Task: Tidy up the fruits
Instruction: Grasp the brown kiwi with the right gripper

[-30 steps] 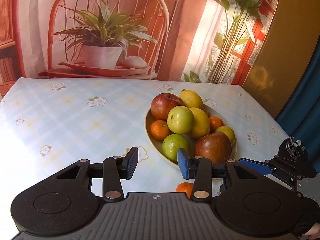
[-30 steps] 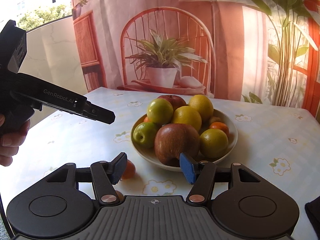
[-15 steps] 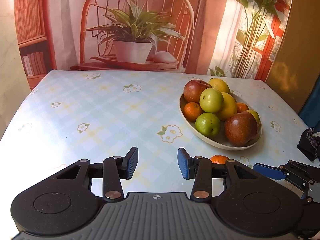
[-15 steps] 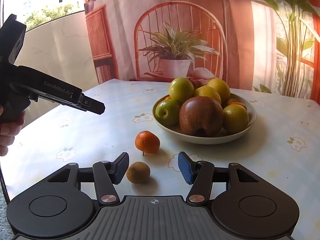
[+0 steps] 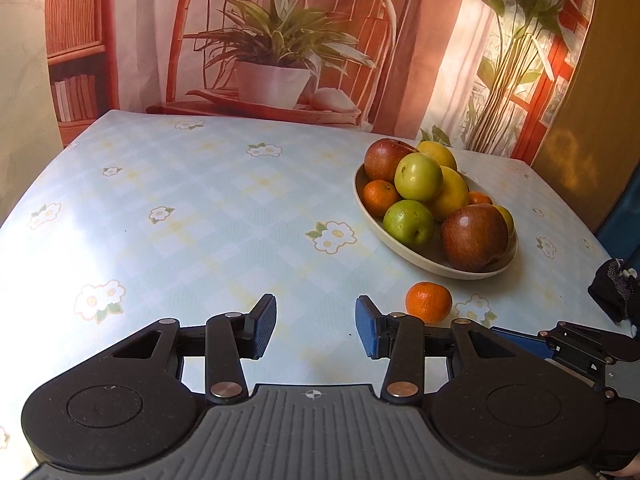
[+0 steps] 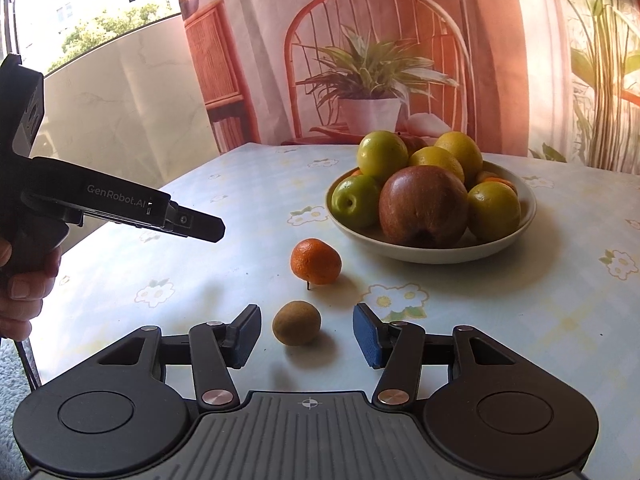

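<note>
Piling the bowl (image 6: 432,250) is mostly done; 2 fruits, tangerine (image 6: 316,261) and kiwi (image 6: 296,323), wait beside it, both hand-held grippers released, right hand-held gripper (image 6: 306,334) straddling the kiwi

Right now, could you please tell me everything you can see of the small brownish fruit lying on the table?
The small brownish fruit is round, dull tan-brown, with a matte, slightly rough-looking skin; its kind is hard to tell. It lies loose on the flowered tablecloth, outside the bowl, nearer the camera than the loose mandarin and apart from it. It sits between the open fingers of the right gripper, which do not touch it. It casts a soft shadow and looks whole.
</note>
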Tool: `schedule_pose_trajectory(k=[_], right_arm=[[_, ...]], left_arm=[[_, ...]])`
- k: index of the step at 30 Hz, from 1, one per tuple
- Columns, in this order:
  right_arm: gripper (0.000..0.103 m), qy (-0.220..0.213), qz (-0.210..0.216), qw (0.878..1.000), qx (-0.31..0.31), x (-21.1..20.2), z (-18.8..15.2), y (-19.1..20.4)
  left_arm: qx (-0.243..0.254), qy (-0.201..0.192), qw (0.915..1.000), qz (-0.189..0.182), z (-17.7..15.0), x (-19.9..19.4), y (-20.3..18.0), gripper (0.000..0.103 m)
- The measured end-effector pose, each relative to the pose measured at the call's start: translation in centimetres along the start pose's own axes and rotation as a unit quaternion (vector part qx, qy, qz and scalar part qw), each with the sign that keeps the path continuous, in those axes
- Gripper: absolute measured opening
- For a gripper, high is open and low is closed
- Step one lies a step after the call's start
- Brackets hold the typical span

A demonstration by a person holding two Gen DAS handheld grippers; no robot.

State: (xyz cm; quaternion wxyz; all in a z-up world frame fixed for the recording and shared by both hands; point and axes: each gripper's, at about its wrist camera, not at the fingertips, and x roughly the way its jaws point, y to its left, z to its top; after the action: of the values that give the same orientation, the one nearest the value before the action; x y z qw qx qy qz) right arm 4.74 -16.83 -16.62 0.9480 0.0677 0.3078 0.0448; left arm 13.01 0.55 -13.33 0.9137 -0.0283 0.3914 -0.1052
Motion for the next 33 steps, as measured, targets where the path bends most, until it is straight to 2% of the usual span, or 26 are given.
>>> schedule_pose_trajectory(k=[5, 10, 13, 16, 26, 33], right_arm=[[0.033, 0.011, -0.01, 1.0, -0.002, 0.6, 0.1, 0.6], [0.031, 0.018, -0.023, 0.999, -0.032, 1.4, 0.2, 2.1], [0.03, 0.016, -0.021, 0.999, -0.02, 1.2, 0.2, 1.6], [0.025, 0.009, -0.023, 1.0, -0.001, 0.9, 0.2, 0.8], [0.025, -0.011, -0.024, 0.999, 0.027, 0.0, 0.0, -0.6], [0.025, -0.029, -0.048, 0.997, 0.053, -0.8, 0.0, -1.7]], left_arm=[[-0.011, -0.001, 0.9999, 0.005, -0.9, -0.2, 0.1, 0.046], [-0.014, -0.01, 0.9998, 0.011, -1.0, -0.5, -0.2, 0.046], [-0.015, -0.015, 0.9996, 0.016, -1.2, -0.8, -0.2, 0.046], [-0.019, -0.016, 0.9995, 0.018, -1.5, -0.9, -0.2, 0.046], [-0.021, -0.004, 0.9996, 0.021, -2.5, -0.8, -0.1, 0.046], [-0.016, 0.001, 0.9996, 0.022, -3.0, -0.9, -0.3, 0.046]])
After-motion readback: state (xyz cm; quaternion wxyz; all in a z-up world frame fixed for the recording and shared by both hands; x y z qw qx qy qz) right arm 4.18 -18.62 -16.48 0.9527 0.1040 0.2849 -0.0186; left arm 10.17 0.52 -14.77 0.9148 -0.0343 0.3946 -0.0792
